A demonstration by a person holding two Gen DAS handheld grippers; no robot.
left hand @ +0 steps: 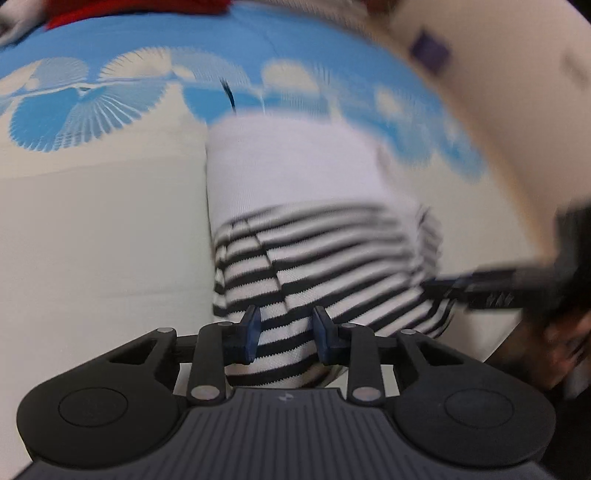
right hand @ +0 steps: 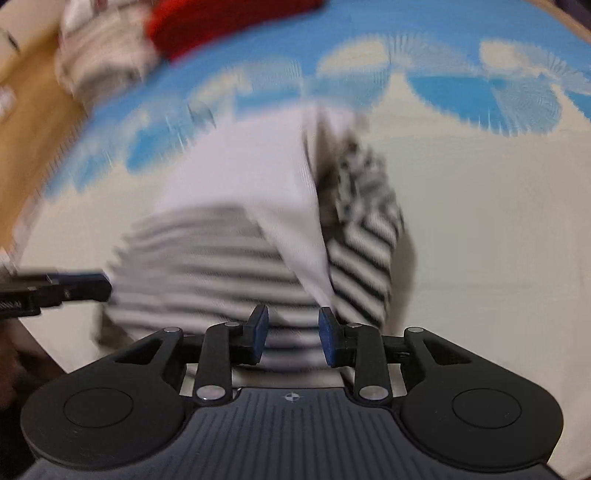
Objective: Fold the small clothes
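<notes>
A small garment (left hand: 295, 229), white above and black-and-white striped below, lies folded on a cream and blue patterned sheet (left hand: 92, 221). My left gripper (left hand: 288, 332) hovers over its near striped edge. Its jaws stand a little apart and striped cloth shows in the gap, but the pads do not visibly press on it. In the right wrist view the same garment (right hand: 229, 229) has a striped sleeve folded along its right side. My right gripper (right hand: 293, 332) is open over the near striped hem. Each gripper shows in the other's view, the right gripper (left hand: 476, 291) and the left gripper (right hand: 74, 286). Both views are blurred.
A red cloth (right hand: 221, 22) and a pile of pale clothes (right hand: 103, 62) lie at the sheet's far edge. Wooden floor (right hand: 29, 110) shows on the left. A cream box (left hand: 498, 110) with a purple label fills the upper right of the left wrist view. A hand (left hand: 554, 350) holds the right gripper.
</notes>
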